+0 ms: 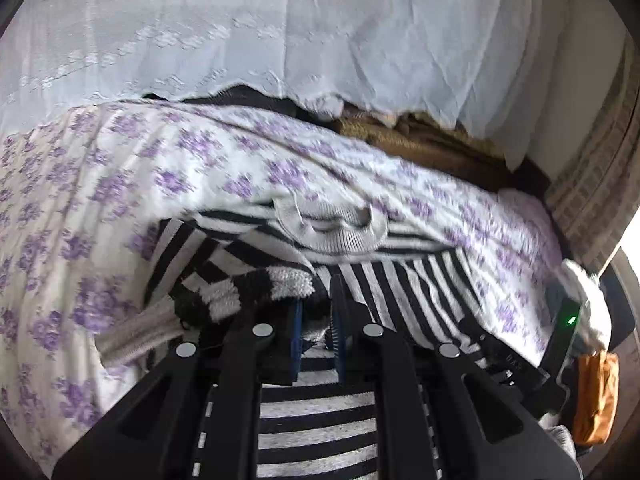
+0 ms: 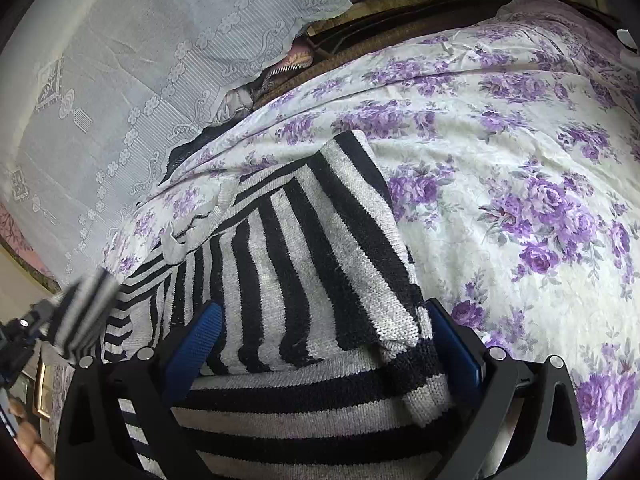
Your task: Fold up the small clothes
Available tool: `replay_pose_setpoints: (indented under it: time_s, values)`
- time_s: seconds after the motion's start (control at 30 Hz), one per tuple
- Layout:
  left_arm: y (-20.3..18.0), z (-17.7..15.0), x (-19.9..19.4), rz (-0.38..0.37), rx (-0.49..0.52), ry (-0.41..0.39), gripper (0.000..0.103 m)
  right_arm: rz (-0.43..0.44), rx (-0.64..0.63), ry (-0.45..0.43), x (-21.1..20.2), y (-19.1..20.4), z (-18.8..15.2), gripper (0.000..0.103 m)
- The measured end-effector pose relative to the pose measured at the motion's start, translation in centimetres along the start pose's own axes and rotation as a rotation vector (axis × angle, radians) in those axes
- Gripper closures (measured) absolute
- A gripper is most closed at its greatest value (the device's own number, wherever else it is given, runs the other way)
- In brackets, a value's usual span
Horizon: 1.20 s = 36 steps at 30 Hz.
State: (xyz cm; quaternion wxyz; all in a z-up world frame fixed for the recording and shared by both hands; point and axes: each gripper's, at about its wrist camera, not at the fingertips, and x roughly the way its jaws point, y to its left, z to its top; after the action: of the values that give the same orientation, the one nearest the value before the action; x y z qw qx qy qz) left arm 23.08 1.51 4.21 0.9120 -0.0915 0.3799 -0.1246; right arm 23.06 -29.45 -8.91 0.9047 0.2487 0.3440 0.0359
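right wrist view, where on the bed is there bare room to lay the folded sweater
Bare floral bedsheet lies right of the striped sweater, out to the bed's edge. Crowded: the sweater fills the middle and left, the left gripper pinches a sleeve at far left, and the lace cloth borders the back.

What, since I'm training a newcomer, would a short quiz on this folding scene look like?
1. True or false: the left claw is shut on part of the sweater.
2. What is printed on the bedsheet? A dots, B purple flowers, C checks.
3. Which claw stands wide open over the sweater?
Key: 1 true; 2 B; 3 the right claw.
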Motion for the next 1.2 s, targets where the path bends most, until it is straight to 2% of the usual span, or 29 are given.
replay_pose_setpoints:
  time_s: [0.07, 0.2, 0.3, 0.37, 0.4, 0.43, 0.47, 0.53, 0.6, 0.67, 0.73, 0.8, 0.87, 0.93, 0.97, 1.0, 1.03, 1.07, 1.17, 1.2]
  values:
    - [-1.1, -1.0, 1.7, 0.007, 0.030, 0.033, 0.092, 0.000, 0.000, 0.000, 0.0, 0.0, 0.0, 0.003]
    - [-3.4, -3.4, 5.3, 0.074, 0.151, 0.089, 0.092, 0.000, 0.000, 0.000, 0.0, 0.0, 0.0, 0.003]
    - [-4.6, -5.8, 8.3, 0.127, 0.244, 0.163, 0.087, -0.001, 0.000, 0.000, 0.0, 0.1, 0.0, 0.003]
    - [-5.3, -6.9, 8.7, 0.164, 0.301, 0.146, 0.082, -0.001, -0.001, 0.001, 0.1, 0.1, 0.1, 0.003]
    - [-5.5, -7.0, 8.5, 0.161, 0.318, 0.146, 0.076, -0.001, -0.004, 0.002, 0.1, 0.1, 0.0, 0.003]
    - [-5.6, -7.0, 8.3, 0.131, 0.319, 0.153, 0.053, -0.001, -0.007, 0.004, 0.2, 0.1, 0.0, 0.003]
    - [-5.5, -7.1, 7.7, 0.095, 0.309, 0.149, 0.037, -0.001, -0.011, 0.005, 0.3, 0.1, 0.0, 0.003]
    - [-5.5, -7.1, 6.0, 0.080, 0.308, 0.111, 0.030, 0.003, -0.021, 0.006, 0.3, 0.2, 0.0, 0.003]
    - [-5.1, -6.8, 3.8, 0.031, 0.307, 0.087, 0.024, 0.019, -0.038, -0.002, -0.1, 0.4, 0.0, 0.003]
    - [-3.7, -6.3, 1.3, 0.003, 0.290, 0.059, 0.014, 0.032, -0.061, -0.020, -0.6, 0.9, 0.0, 0.003]
    - [-1.7, -5.8, -0.8, 0.014, 0.271, 0.020, 0.008, 0.049, -0.129, -0.055, -1.6, 2.4, -0.3, 0.003]
    - [1.6, -5.1, -2.5, 0.075, 0.219, -0.027, 0.004, 0.066, -0.237, -0.075, -2.5, 4.7, -1.1, 0.003]
    - [6.0, -4.1, -2.6, 0.129, 0.105, -0.039, 0.004, 0.087, -0.348, -0.087, -3.2, 7.3, -2.2, 0.003]
    - [10.3, -3.4, -1.0, 0.165, -0.052, 0.010, 0.005, 0.095, -0.433, -0.078, -3.4, 9.5, -3.1, 0.003]
    - [12.8, -3.3, 0.6, 0.172, -0.143, 0.064, 0.005, 0.089, -0.477, -0.076, -3.5, 10.6, -3.5, 0.003]
    - [14.2, -3.5, 1.8, 0.171, -0.191, 0.097, 0.006, 0.078, -0.540, -0.088, -3.8, 12.2, -4.2, 0.004]
    - [15.0, -3.8, 2.8, 0.168, -0.210, 0.121, 0.007, 0.070, -0.589, -0.106, -4.2, 13.3, -4.6, 0.004]
    - [15.0, -4.1, 3.8, 0.187, -0.180, 0.142, 0.007, 0.053, -0.668, -0.151, -5.0, 14.9, -5.3, 0.006]
    - [13.1, -3.9, 4.2, 0.245, -0.056, 0.131, 0.007, -0.118, -0.855, -0.280, -6.2, 18.3, -6.8, 0.008]
    - [13.0, -3.9, 4.3, 0.248, -0.049, 0.133, 0.006, -0.164, -0.892, -0.271, -6.0, 18.6, -6.8, 0.008]
